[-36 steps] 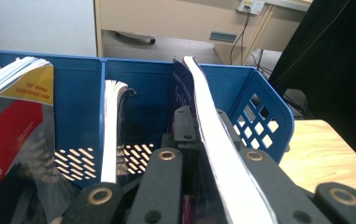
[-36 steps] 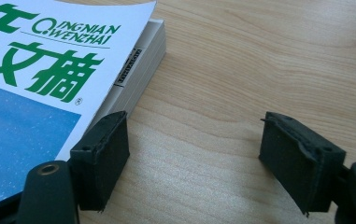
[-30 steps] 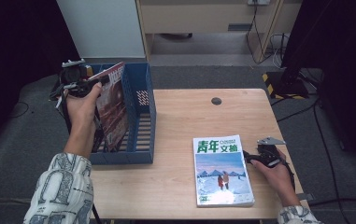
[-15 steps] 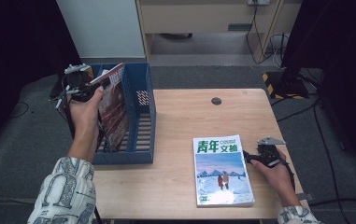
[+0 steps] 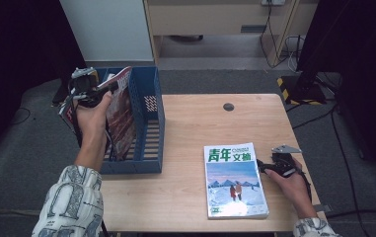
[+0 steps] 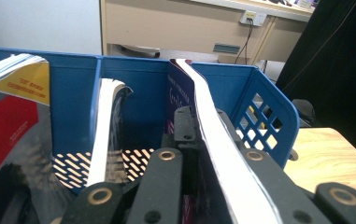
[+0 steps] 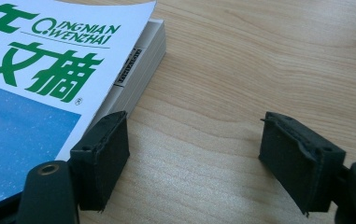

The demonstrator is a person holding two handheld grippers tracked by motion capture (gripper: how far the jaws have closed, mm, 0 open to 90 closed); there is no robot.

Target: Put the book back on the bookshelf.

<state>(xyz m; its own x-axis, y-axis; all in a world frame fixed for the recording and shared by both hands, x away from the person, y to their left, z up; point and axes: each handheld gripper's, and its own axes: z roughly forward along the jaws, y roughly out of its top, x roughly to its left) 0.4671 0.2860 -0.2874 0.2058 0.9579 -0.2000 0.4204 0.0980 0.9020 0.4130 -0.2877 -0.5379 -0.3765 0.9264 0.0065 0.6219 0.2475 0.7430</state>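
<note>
While other magazines [image 6: 103,135] stand in the blue file tray [image 5: 152,123] at the table's [image 5: 190,197] nine o'clock, the left gripper [image 5: 93,91], raised on an upright forearm, is clamped on a magazine [image 5: 121,116] over the tray. At four o'clock, the right gripper [image 5: 267,167] rests low with jaws apart, empty, beside the flat magazine stack [image 5: 235,180].

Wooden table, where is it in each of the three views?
High view: the wooden table spans centre and right.
Left gripper view: lower right corner, past the blue rack.
Right gripper view: right side, beside the magazine.
Shared landmarks: rack at the table's left; magazine near its front right.
</note>
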